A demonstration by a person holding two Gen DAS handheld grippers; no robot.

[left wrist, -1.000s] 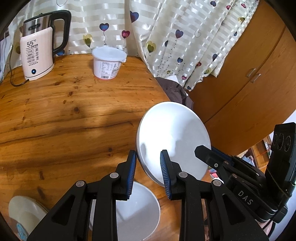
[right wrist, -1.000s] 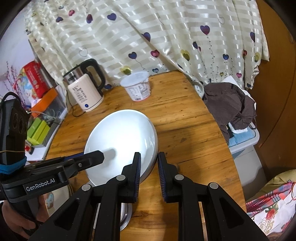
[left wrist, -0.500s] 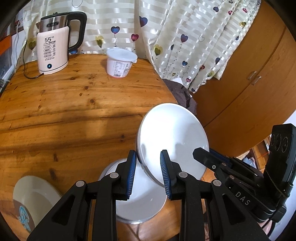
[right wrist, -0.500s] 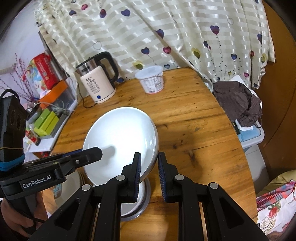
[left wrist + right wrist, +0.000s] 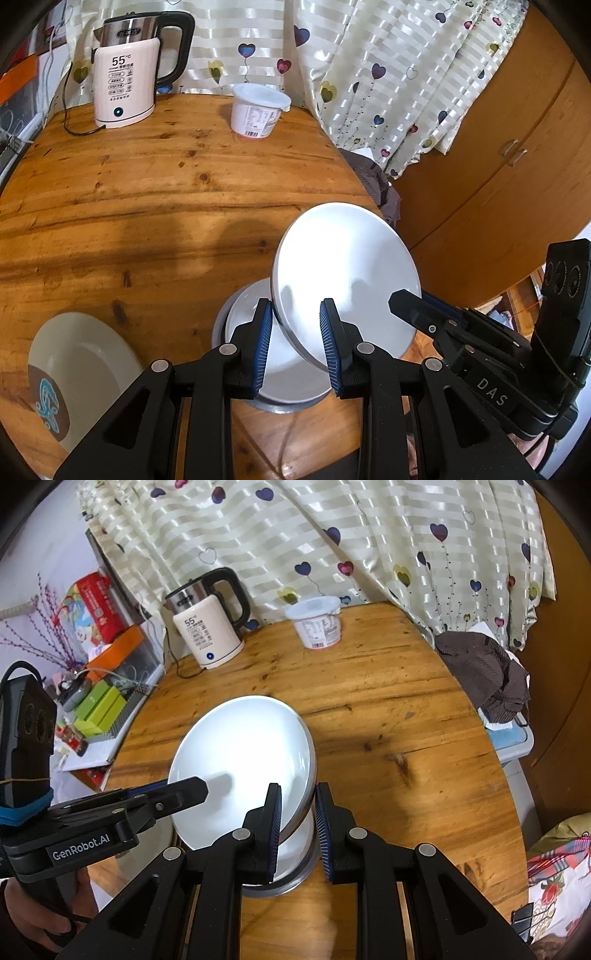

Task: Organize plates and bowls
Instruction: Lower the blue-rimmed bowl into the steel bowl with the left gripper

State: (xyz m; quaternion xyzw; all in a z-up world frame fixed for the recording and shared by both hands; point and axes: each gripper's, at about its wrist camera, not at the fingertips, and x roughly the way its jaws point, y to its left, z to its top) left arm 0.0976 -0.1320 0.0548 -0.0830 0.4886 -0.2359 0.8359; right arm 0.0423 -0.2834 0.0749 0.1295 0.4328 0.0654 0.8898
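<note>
The round knotty pine table (image 5: 147,206) has a varnished, scuffed top and serves as the reference. Above its near edge, a glossy white round ceramic plate (image 5: 343,273) is held tilted, clear of the wood. Directly beneath the plate, on the table, stands a shallow white bowl with a grey metal rim (image 5: 266,391). The left gripper (image 5: 297,345), black with ribbed blue pads, is nearly closed on the plate's lower rim. The right gripper (image 5: 297,825) pinches the opposite rim, jaws narrow; how firmly its pads bear on the rim is hard to judge from this angle. A cream oval dish with a brown-and-blue motif (image 5: 74,373) lies at the table's near left. At the table's far side stand a cream electric kettle (image 5: 125,81) and a white plastic tub (image 5: 258,114).
</note>
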